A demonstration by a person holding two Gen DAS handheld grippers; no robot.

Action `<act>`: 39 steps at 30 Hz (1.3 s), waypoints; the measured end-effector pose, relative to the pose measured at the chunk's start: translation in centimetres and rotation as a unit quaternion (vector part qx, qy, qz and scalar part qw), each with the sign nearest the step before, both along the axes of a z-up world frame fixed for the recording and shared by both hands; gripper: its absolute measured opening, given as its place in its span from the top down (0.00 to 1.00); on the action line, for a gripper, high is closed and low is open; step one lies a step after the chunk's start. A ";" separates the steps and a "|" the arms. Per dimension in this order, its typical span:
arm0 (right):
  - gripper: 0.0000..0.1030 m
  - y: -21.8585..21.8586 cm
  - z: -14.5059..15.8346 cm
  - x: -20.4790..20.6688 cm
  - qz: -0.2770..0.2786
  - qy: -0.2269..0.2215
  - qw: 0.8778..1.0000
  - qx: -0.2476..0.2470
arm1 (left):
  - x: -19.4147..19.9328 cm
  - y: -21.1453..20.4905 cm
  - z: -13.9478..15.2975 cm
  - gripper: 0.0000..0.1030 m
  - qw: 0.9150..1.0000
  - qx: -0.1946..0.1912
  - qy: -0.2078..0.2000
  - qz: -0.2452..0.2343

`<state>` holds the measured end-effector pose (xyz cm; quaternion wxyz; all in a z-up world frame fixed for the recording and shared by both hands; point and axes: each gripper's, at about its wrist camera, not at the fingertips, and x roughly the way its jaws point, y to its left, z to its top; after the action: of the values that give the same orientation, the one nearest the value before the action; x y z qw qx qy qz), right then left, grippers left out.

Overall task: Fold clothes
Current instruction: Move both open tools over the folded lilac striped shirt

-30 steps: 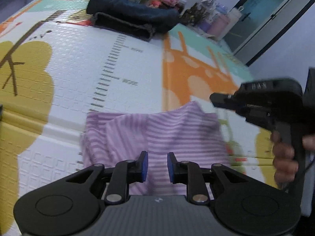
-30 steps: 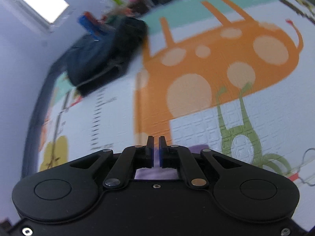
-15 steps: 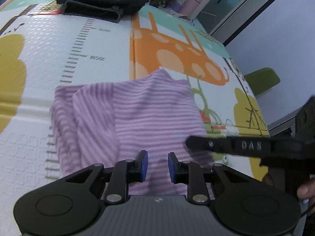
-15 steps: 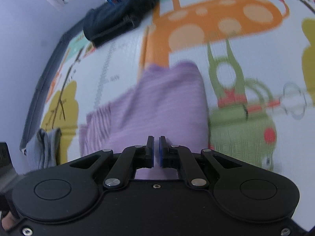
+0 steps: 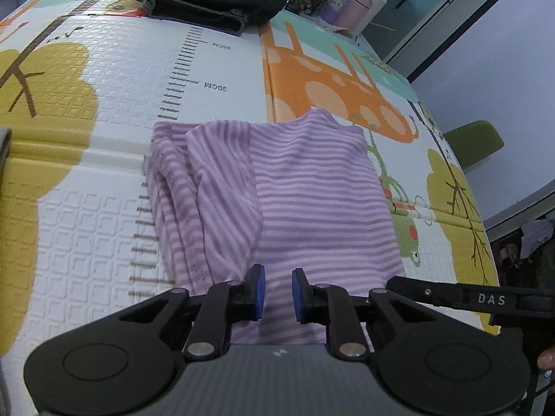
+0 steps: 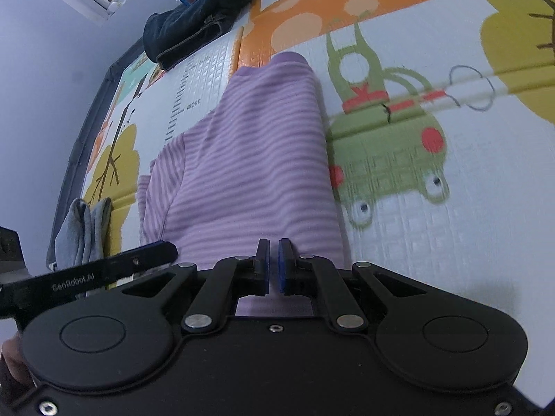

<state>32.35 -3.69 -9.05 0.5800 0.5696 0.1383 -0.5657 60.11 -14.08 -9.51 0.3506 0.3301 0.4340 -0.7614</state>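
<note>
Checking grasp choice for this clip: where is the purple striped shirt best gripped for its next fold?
Probably the purple striped shirt is best taken at its near hem, approached from the near side. It lies flat, a sleeve already folded in, and both grippers sit over that edge.

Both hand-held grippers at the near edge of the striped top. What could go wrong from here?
1. The left hand-held gripper is closing with no cloth visibly between its pads, so it may pinch air or one layer only.
2. The right hand-held gripper is shut and holds nothing, so it must reopen before it can grasp.
3. The purple striped top has a sleeve folded loosely over its left side; a lift could spill that fold.
</note>
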 end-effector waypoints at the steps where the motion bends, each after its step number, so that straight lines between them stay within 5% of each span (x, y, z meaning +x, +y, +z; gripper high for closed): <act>1: 0.96 0.4 0.0 0.1 0.001 0.000 1.000 0.000 | 0.1 0.2 0.0 0.81 1.000 -0.001 -0.001 0.001; 10: 0.95 3.6 1.0 0.5 -0.001 0.013 1.000 0.004 | 1.1 2.3 1.2 0.73 1.000 -0.014 0.000 0.004; 18: 0.92 4.1 3.3 2.5 0.014 0.007 1.000 -0.027 | -1.8 4.3 2.1 0.68 0.998 -0.026 0.029 -0.044; 29: 0.95 4.7 -0.1 4.0 0.010 0.000 1.000 0.026 | -1.7 5.8 -0.9 0.69 0.997 0.027 -0.015 -0.067; 39: 0.95 7.2 -1.3 2.9 -0.008 -0.002 0.999 0.050 | 0.4 7.4 -1.0 0.70 0.995 0.032 -0.031 -0.088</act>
<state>35.28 3.49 -10.37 0.5467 0.6002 0.1607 -0.5613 60.53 -6.63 -10.54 0.2842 0.4013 0.4163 -0.7647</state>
